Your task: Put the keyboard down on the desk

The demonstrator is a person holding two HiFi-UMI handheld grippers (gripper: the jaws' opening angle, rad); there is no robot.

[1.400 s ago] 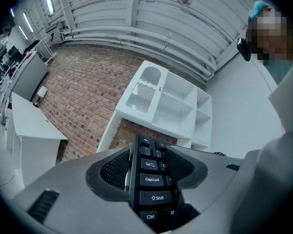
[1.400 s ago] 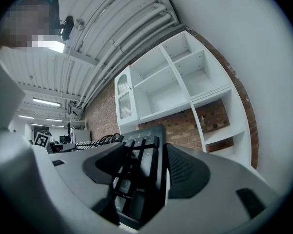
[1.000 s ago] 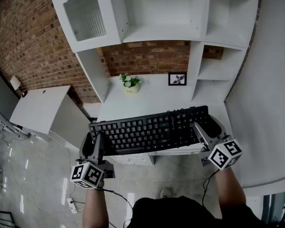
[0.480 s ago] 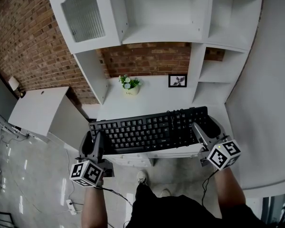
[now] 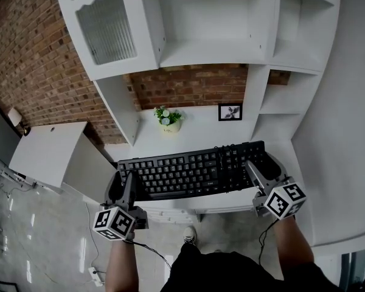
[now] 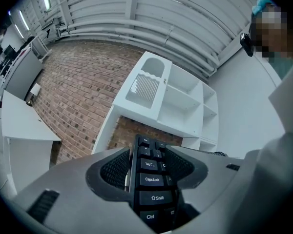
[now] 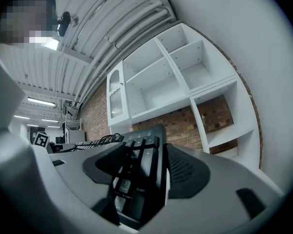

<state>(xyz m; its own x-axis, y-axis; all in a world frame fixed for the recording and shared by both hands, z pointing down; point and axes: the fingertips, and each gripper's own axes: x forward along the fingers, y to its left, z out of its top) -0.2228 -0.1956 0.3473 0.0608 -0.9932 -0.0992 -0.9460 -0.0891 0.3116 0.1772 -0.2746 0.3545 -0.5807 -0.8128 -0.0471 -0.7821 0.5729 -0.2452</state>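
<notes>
A black keyboard (image 5: 191,170) is held level in the air over the front edge of the white desk (image 5: 198,128). My left gripper (image 5: 125,186) is shut on the keyboard's left end; the Caps Lock and Shift keys (image 6: 156,189) sit between its jaws. My right gripper (image 5: 260,170) is shut on the right end, where the number-pad keys (image 7: 139,172) show between its jaws. A black cable runs off the back of the keyboard (image 5: 221,149).
On the desk stand a small potted plant (image 5: 167,118) and a framed picture (image 5: 229,112) against the brick back wall. White shelves (image 5: 213,23) and a glass-door cabinet (image 5: 107,28) rise above. A white side table (image 5: 45,154) is at left. A power strip (image 5: 91,262) lies on the floor.
The keyboard and both grippers have moved a little forward toward the desk. The person has stepped forward; a foot shows below the keyboard.
</notes>
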